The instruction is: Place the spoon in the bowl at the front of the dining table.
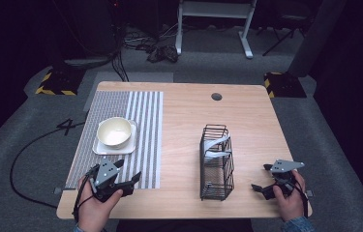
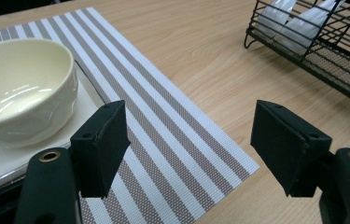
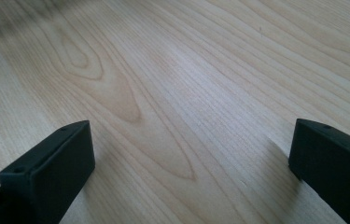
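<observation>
Left tool point(image 2: 189, 149) wide open, empty, above striped placemat point(image 2: 163, 126)

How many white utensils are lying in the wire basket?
2 can be seen. One utensil lies toward the far end of the basket, the other utensil just nearer than it, around the middle. The wires may hide more.

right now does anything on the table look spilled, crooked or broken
Nothing stands out. The bowl sits upright on its square plate on the striped mat, and the wire basket stands upright with white pieces inside.
</observation>
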{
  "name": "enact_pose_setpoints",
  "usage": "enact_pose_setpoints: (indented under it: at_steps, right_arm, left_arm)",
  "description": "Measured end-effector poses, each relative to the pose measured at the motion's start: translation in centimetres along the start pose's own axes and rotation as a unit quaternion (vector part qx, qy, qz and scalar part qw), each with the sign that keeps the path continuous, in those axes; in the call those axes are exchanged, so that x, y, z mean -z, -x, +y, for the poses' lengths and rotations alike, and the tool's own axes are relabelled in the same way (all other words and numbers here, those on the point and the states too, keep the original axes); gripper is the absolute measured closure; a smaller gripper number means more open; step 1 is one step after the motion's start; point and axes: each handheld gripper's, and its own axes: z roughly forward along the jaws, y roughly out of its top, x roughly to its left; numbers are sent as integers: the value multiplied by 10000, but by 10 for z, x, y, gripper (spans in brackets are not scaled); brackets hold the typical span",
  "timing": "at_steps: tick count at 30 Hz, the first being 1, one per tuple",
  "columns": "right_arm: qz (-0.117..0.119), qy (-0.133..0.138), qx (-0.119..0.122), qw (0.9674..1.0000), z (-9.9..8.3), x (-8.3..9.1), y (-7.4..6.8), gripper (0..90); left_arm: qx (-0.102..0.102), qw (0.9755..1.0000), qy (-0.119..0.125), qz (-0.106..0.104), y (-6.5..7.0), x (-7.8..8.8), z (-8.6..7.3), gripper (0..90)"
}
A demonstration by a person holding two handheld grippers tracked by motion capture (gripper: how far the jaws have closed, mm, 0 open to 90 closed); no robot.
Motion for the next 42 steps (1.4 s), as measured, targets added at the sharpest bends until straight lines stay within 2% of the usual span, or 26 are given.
enact_pose_setpoints:
  at_steps: [9,10,14,23,27,42]
  right_arm:
    - [-11,9,3,10000,0,0,0,4]
    - [-11,9,4,10000,0,0,0,4]
    - [-12,10,3,10000,0,0,-1,4]
    - [-13,10,2,10000,0,0,-1,4]
    - [-13,10,3,10000,0,0,0,4]
    - [-12,10,4,10000,0,0,0,4]
  left_arm:
    - [-68,9998,169,-70,6,-1,15,249]
    - [-40,9996,266,-95,7,-3,17,233]
    - [28,9992,379,-77,9,-5,22,236]
    - [-43,9986,410,-329,23,-16,36,253]
    - [-177,9980,429,-435,31,-20,44,261]
    - [-340,9943,633,-789,60,-29,66,263]
